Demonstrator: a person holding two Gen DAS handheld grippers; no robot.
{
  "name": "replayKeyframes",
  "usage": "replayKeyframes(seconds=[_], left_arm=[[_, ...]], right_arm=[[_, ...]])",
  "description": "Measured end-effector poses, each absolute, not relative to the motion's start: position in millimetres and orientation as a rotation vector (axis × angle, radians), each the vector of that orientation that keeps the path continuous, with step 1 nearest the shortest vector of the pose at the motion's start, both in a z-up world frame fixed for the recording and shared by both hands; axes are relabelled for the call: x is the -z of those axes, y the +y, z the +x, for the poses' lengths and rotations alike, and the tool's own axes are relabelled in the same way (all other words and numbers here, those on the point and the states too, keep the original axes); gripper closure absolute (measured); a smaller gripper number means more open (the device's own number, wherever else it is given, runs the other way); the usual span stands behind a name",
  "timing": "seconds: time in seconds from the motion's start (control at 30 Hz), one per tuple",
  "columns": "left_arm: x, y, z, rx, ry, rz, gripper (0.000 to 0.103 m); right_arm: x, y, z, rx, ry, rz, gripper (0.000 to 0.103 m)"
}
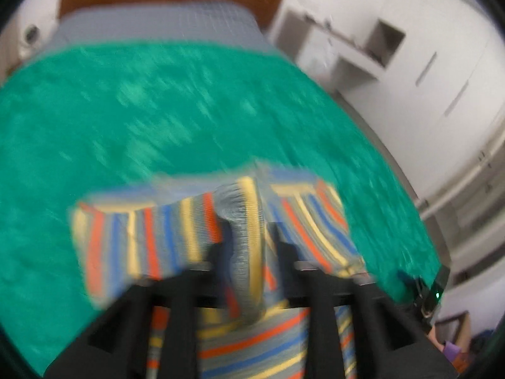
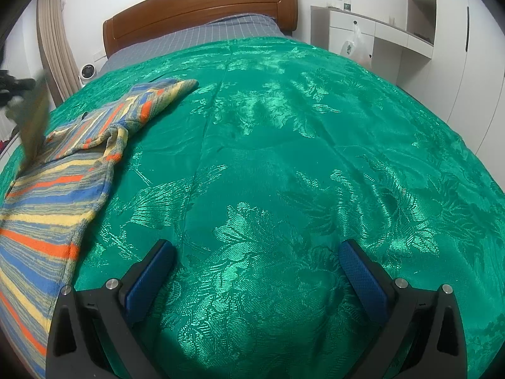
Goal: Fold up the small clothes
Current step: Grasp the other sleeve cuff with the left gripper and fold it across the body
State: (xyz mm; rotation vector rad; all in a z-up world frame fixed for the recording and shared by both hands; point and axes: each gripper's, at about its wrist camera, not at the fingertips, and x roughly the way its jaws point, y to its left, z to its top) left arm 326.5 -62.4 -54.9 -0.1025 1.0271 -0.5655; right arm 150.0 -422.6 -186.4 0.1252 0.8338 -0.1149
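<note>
A: Striped garment [image 1: 202, 230] is seen in the left wrist view directly ahead of the left gripper [image 1: 249, 246]; a bunched ridge of its cloth runs up between the two dark fingers, though whether it is pinched cannot be told through the blur; the rest is spread left and right across the green bedspread [image 1: 157, 110].

B: Agreed; the jaws are judged half apart, with cloth between them; bare bedspread is left ahead, and the bed's right edge is seen near, with white cupboards [image 1: 410, 63] beyond.

A: In the right wrist view the striped garment [image 2: 47, 195] is found well to the left of the right gripper [image 2: 255, 271]; its long axis is laid from the near left corner away toward the wooden headboard [image 2: 202, 9], a sleeve-like end pointing up and right.

B: The right gripper's blue pads [image 2: 151, 274] are held wide apart, nothing between them; only bedspread is below.

A: The left hand is judged nearer; a fold toward the middle is favoured, since broad open room is offered there.
</note>
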Motion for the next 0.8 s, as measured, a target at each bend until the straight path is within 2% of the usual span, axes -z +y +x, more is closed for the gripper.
replayKeyframes(seconds=[0.03,0.2,0.33,0.53,0.73,0.8], left_arm=[[65.2,-68.7,320.7,0.558,1.056,-0.104,0.034],[76.8,-23.9,295.6,0.474,1.038,-0.171,0.033],[90.0,46.7,288.2,0.29,1.022,-0.176,0.025],[157.8,81.9,270.2,0.117,1.119,-0.014,0.024],[135.1,124.7,205.1,0.113,0.994,-0.212,0.023],[128.6,129.2,183.1,0.098,0.949,-0.2,0.014]], right_arm=[[186.3,-422.8,149.7,0.114,0.833,0.127,0.0],[186.2,-423.3,148.1,0.109,0.824,0.132,0.0],[186.3,-422.9,147.7,0.111,0.818,0.128,0.0],[186.8,-422.6,147.6,0.111,0.818,0.128,0.0],[186.8,-422.3,147.3,0.111,0.815,0.128,0.0],[187.1,-422.1,147.2,0.11,0.813,0.128,0.0]])
